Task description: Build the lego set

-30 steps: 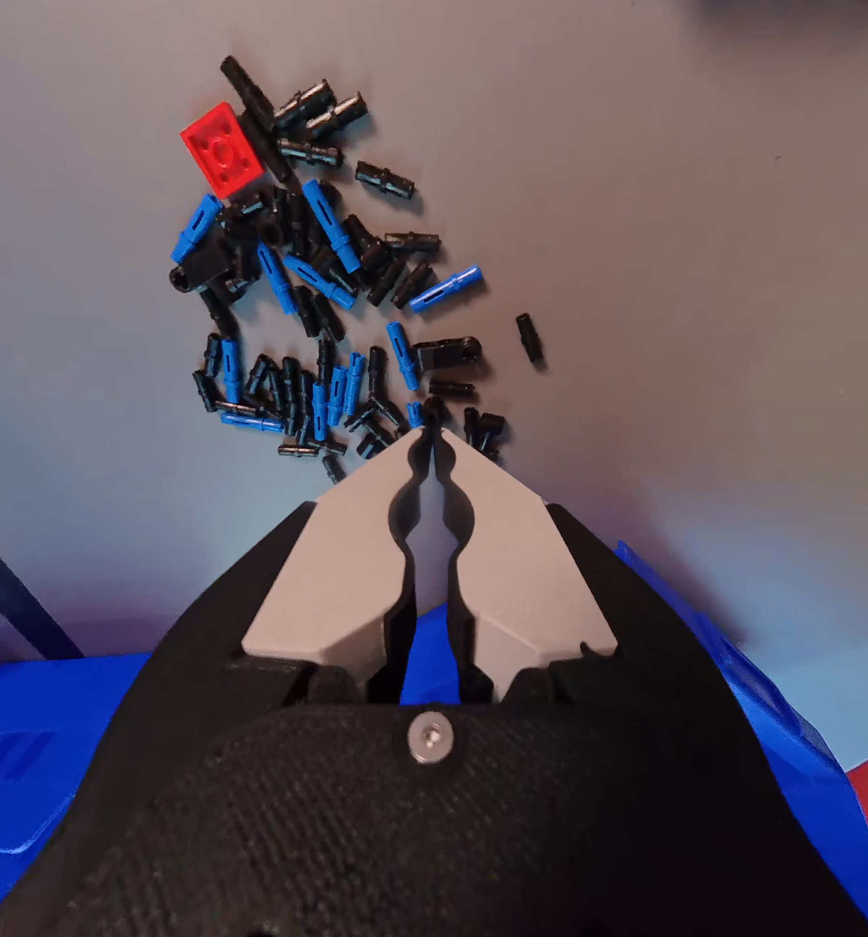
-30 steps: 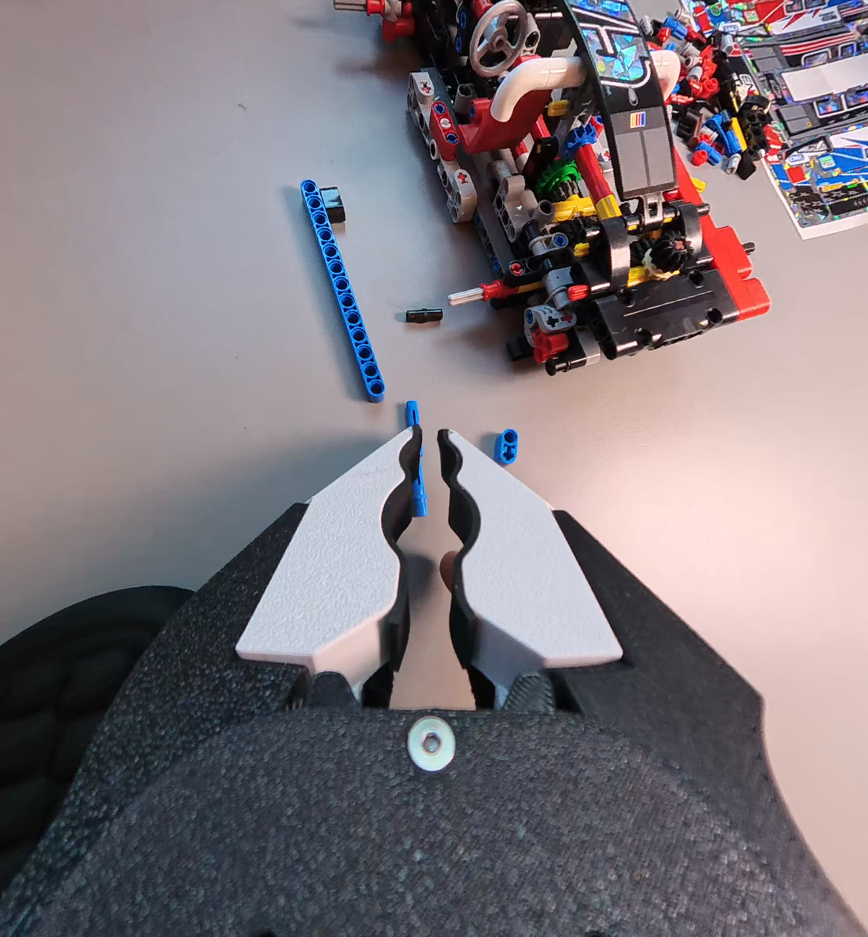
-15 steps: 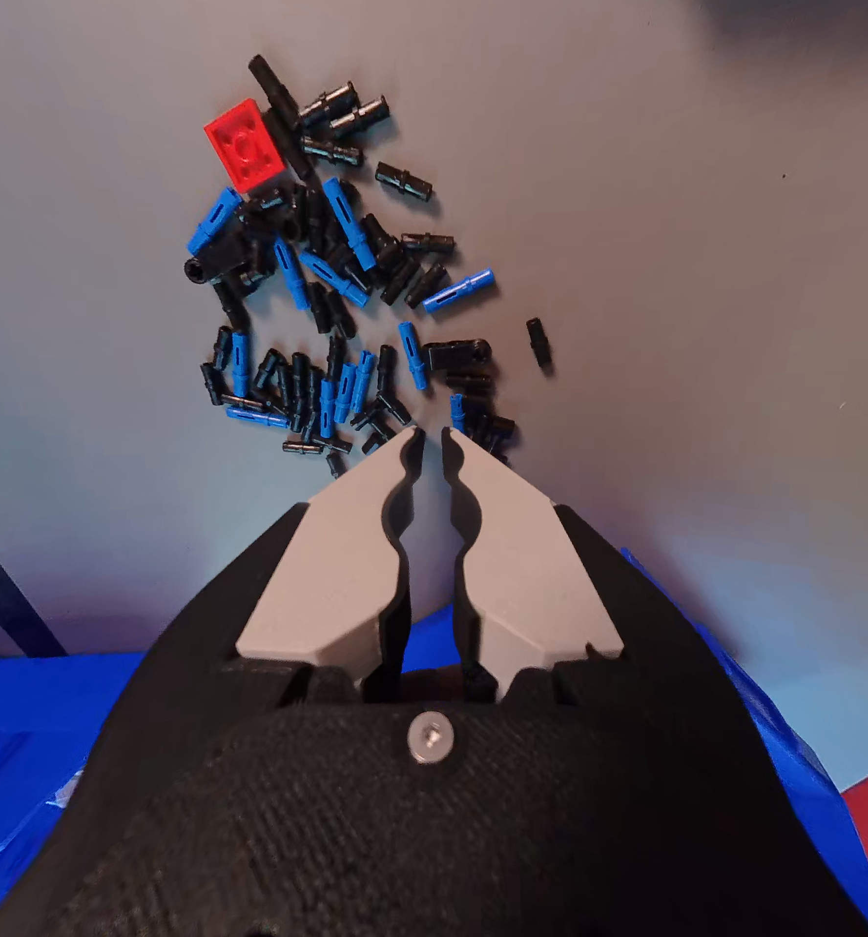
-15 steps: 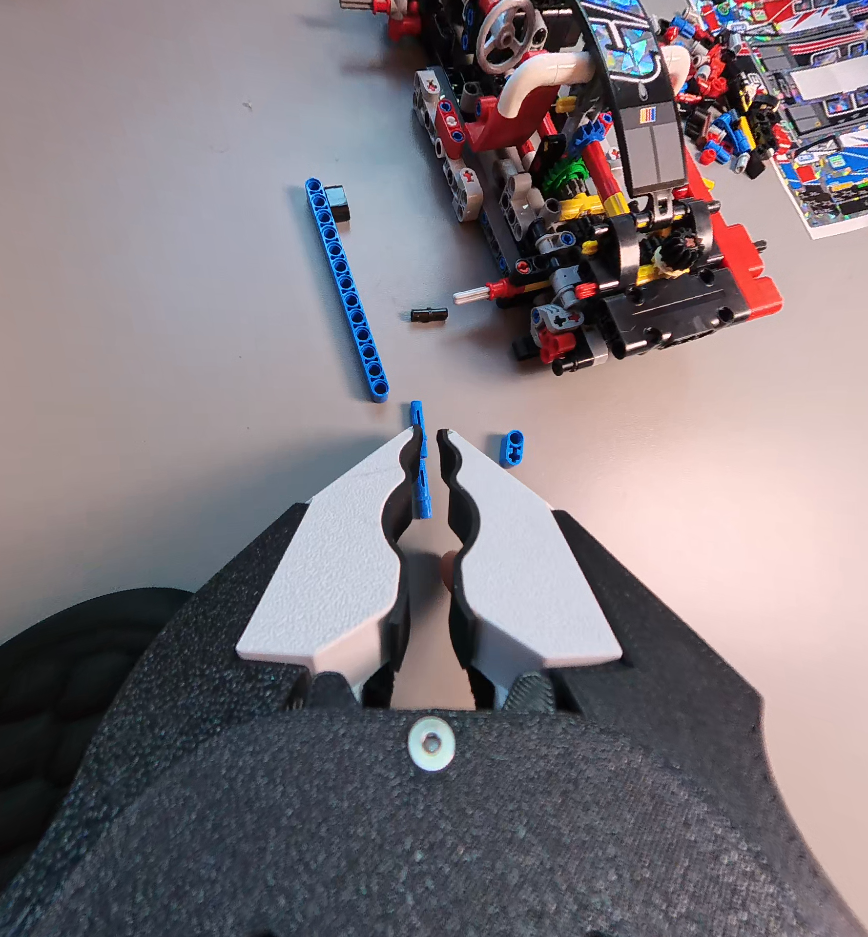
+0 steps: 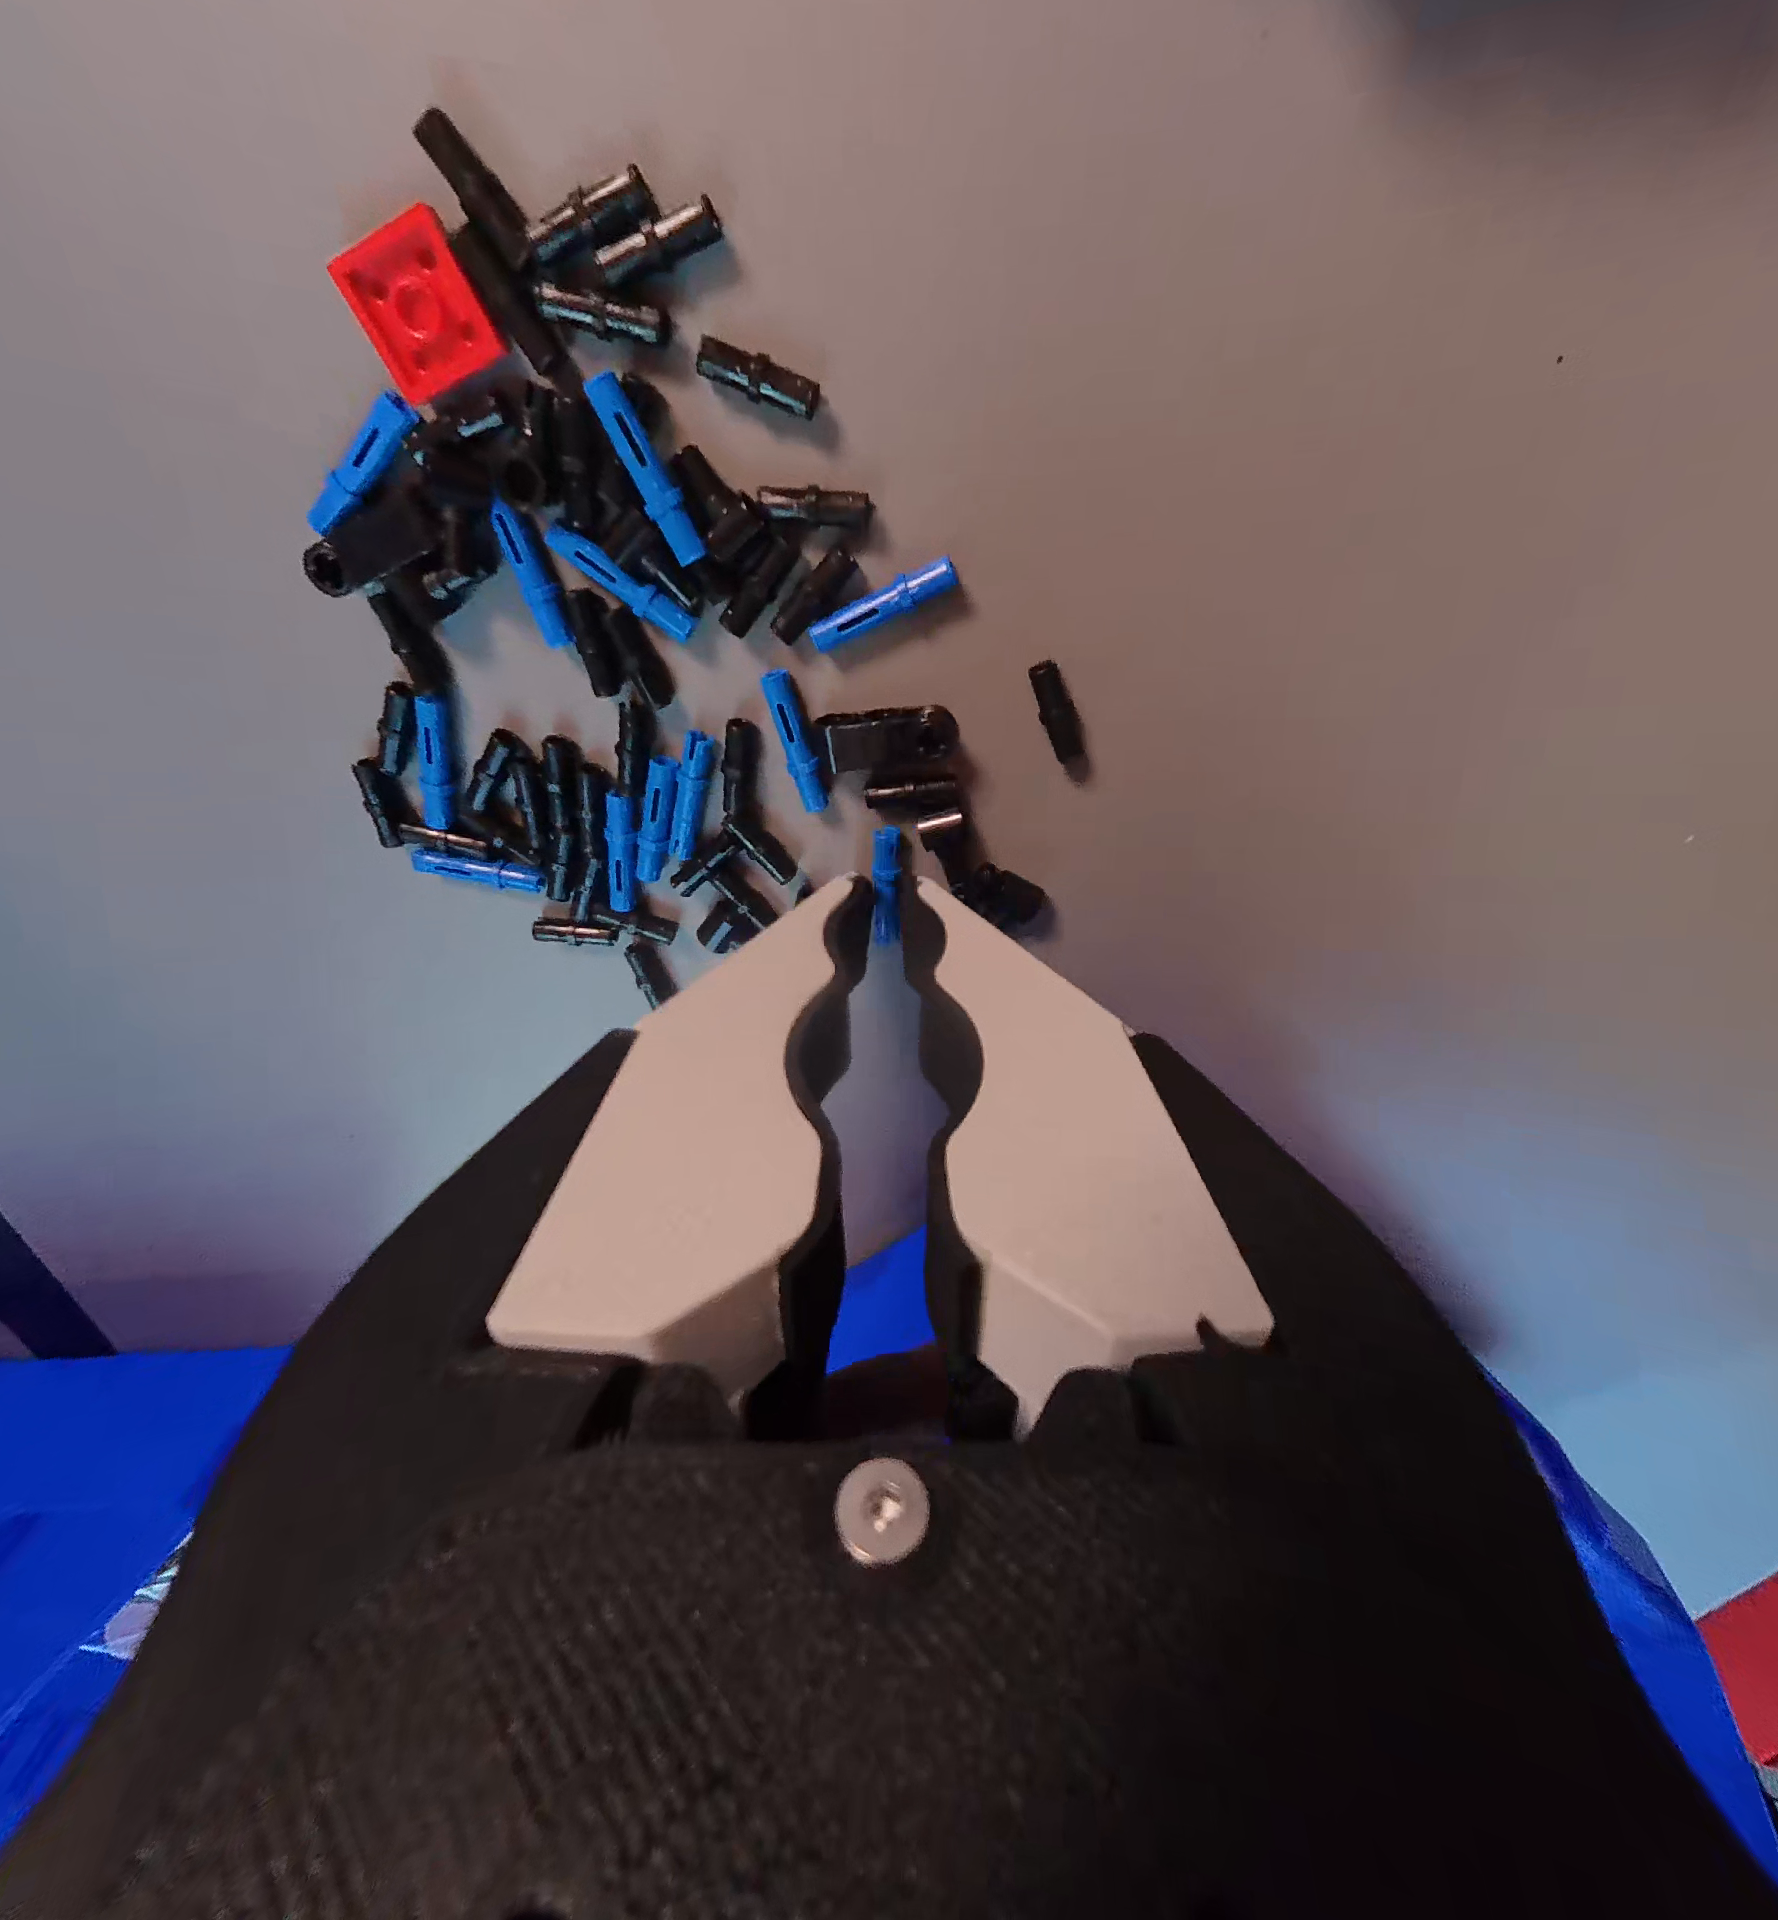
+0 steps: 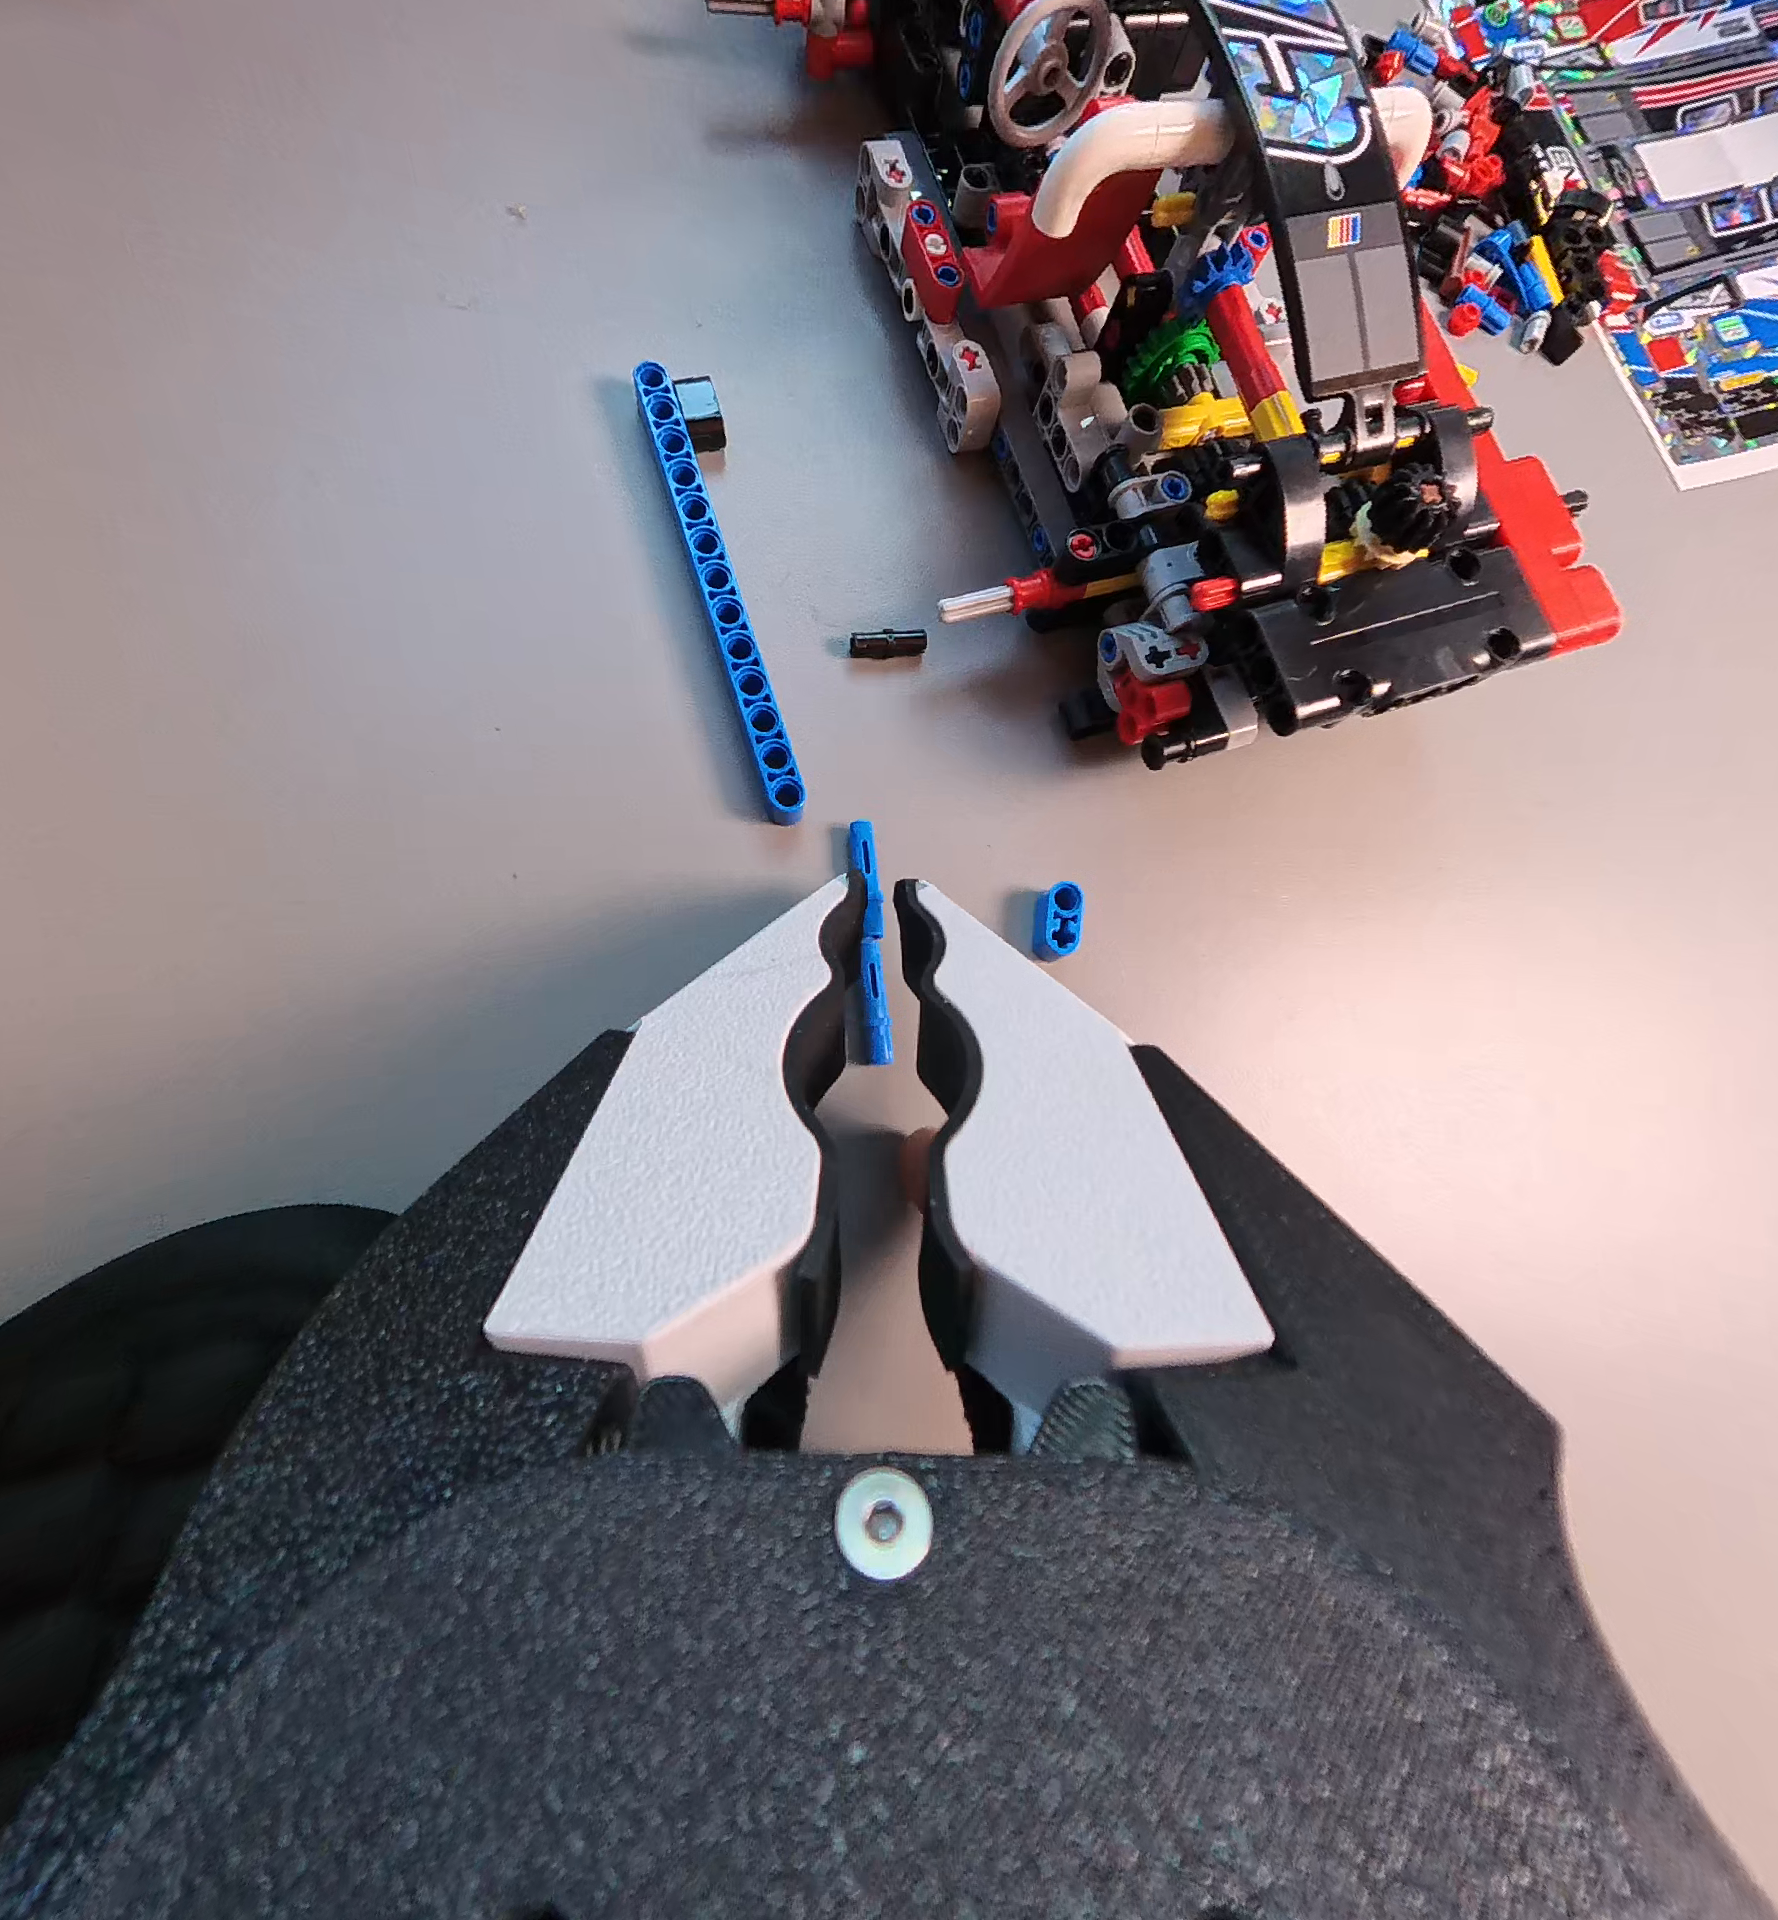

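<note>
In the left wrist view, a pile of black and blue pins (image 5: 604, 623) lies on the grey table, with a red plate (image 5: 415, 303) at its far left. My left gripper (image 5: 885, 896) is at the pile's near right edge. Its jaws are closed narrowly on a short blue pin (image 5: 887, 868). In the right wrist view, my right gripper (image 6: 872, 894) is shut on a long blue pin (image 6: 869, 987) and holds it just above the table. A long blue beam (image 6: 719, 592) lies just beyond. The part-built red and black car (image 6: 1311, 436) stands at the far right.
A black block (image 6: 703, 410) sits at the beam's far end. A black pin (image 6: 887, 644) and a small blue connector (image 6: 1056, 920) lie nearby. Loose parts (image 6: 1487, 239) and a sticker sheet (image 6: 1747, 260) are at the back right. A blue bin (image 5: 33, 1507) is under my left gripper. The gap from one gripper's tips to the other's is roughly 40 cm. My left gripper's tips are some 10 cm from the red plate (image 5: 415, 303).
My left gripper opened slightly, shifted right and now has the short blue pin between its tips. My right gripper, still holding its pin, drifted slightly.
</note>
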`<state>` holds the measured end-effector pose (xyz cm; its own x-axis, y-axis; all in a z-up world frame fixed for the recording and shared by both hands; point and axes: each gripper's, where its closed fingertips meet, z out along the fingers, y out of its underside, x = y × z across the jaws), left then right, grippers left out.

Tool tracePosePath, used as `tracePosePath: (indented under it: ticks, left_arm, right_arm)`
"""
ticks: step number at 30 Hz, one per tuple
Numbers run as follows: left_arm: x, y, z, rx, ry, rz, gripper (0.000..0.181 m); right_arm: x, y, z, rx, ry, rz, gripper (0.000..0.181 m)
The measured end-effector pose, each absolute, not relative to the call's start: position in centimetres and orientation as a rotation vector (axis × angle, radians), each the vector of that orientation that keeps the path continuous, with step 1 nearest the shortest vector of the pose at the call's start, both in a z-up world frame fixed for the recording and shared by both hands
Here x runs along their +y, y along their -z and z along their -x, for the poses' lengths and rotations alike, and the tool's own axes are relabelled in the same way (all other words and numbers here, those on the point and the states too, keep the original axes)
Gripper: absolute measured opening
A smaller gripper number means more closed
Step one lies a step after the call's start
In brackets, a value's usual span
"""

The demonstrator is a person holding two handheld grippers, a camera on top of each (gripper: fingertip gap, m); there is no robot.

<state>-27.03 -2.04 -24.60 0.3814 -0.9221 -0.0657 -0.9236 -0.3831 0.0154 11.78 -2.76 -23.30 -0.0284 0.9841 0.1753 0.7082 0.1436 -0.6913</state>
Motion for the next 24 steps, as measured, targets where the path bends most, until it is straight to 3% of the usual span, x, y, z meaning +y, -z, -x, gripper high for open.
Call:
tracePosePath:
  ticks: [7,16,24]
  left_arm:
    - [-1.7,23.6,26.1,1.659,-0.020,2.553,0.003]
    - [-4.5,9.5,7.1,1.231,0.758,1.780,0.002]
    - [-6.9,10.0,-0.2,1.043,0.479,1.550,0.002]
  right_arm:
    - [-2.7,22.5,-11.5,-1.775,-0.568,1.600,0.004]
    - [-5.1,13.4,-5.7,-1.593,-0.803,1.260,0.010]
    - [-7.0,9.3,-1.2,-1.505,-0.974,1.229,0.011]
